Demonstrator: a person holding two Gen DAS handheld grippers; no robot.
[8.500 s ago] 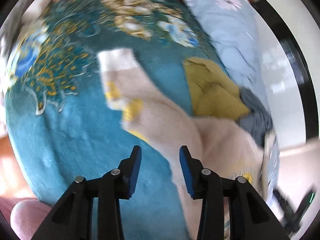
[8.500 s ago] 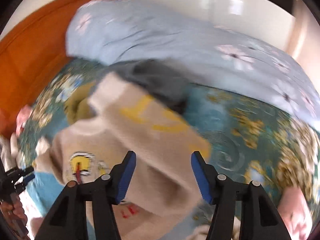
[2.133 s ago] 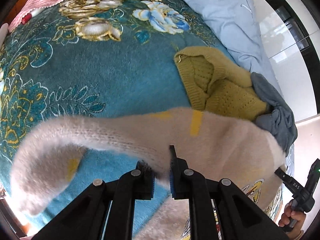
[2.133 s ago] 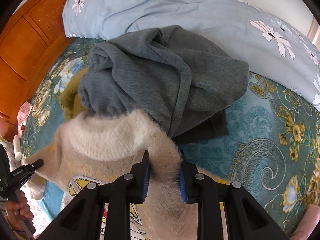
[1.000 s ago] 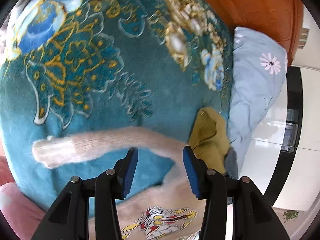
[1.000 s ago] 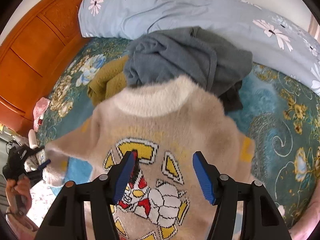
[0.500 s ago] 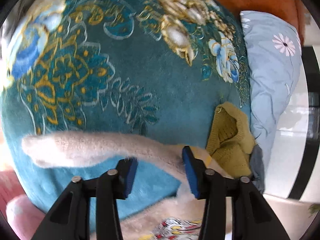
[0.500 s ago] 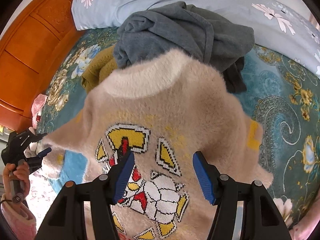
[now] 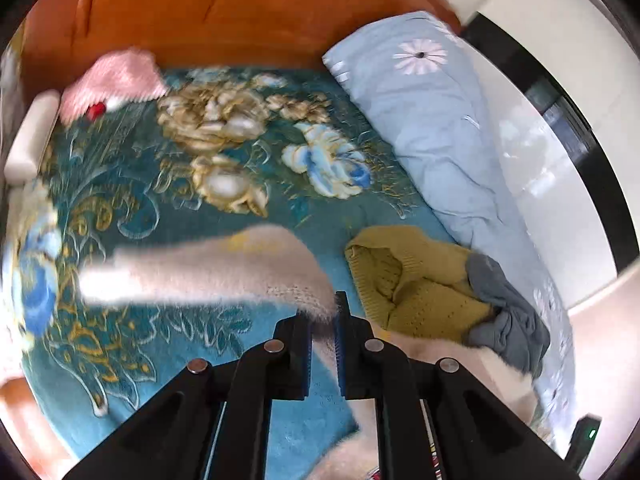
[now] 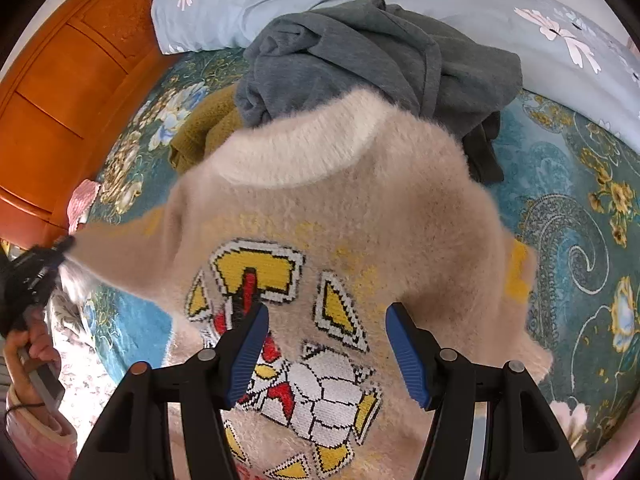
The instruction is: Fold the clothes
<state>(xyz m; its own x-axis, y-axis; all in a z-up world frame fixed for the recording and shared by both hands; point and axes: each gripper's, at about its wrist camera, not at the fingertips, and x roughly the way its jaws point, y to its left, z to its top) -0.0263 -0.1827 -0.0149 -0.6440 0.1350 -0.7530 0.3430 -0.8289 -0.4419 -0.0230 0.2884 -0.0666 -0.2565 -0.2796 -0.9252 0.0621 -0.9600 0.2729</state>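
The left tool [image 9: 323, 336] is pinched nearly shut on the sleeve [image 9: 208, 270] of the beige sweater [image 10: 332, 216]; the fluffy knit could slip free mid-fold, though blur hides how deep the bite is. The right tool [image 10: 327, 354] hangs wide open and empty above the sweater's chest, spread on the bed [image 9: 256, 216]. Beyond lie the mustard knit [image 9: 416, 280] and the grey garment [image 10: 372, 56].

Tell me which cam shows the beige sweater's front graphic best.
Right wrist: the beige sweater lies spread under the open right claw, graphic and collar in full view. Left wrist shows only its blurred sleeve, pinched in the left claw, plus a sliver of graphic.
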